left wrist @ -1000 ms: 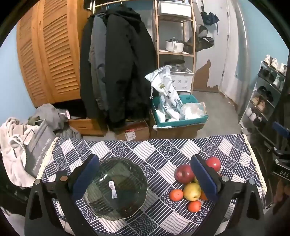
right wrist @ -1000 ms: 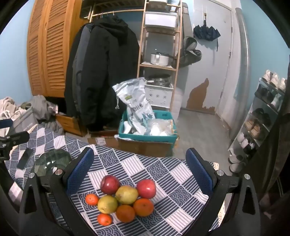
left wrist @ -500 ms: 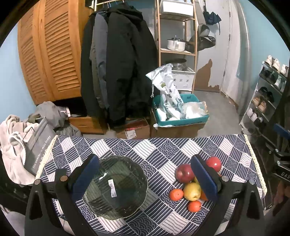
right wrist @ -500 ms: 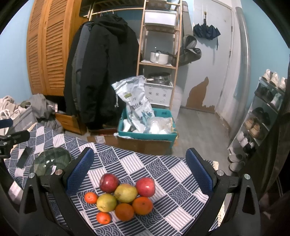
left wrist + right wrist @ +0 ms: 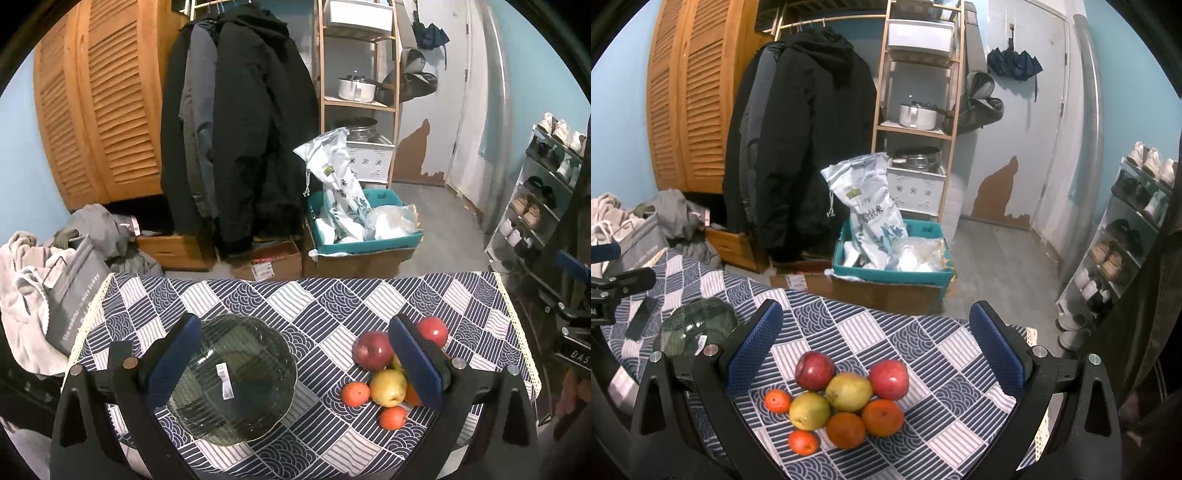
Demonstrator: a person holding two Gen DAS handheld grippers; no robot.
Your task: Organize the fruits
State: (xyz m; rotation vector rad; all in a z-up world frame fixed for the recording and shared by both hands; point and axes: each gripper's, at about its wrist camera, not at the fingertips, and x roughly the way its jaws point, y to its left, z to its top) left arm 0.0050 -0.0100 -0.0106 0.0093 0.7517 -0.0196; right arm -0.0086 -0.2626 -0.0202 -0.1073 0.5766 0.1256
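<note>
On the surface (image 5: 314,306), a glass plate (image 5: 236,380) is set to the left and a cluster of fruits (image 5: 846,398) to the right, well apart. Behind the surface, boxes (image 5: 354,254) are placed on the floor.

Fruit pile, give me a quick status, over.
Left gripper open over the glass plate, empty. Right gripper open above the fruit pile, nothing held. All fruit on the tablecloth, none plated. Path clear.
</note>
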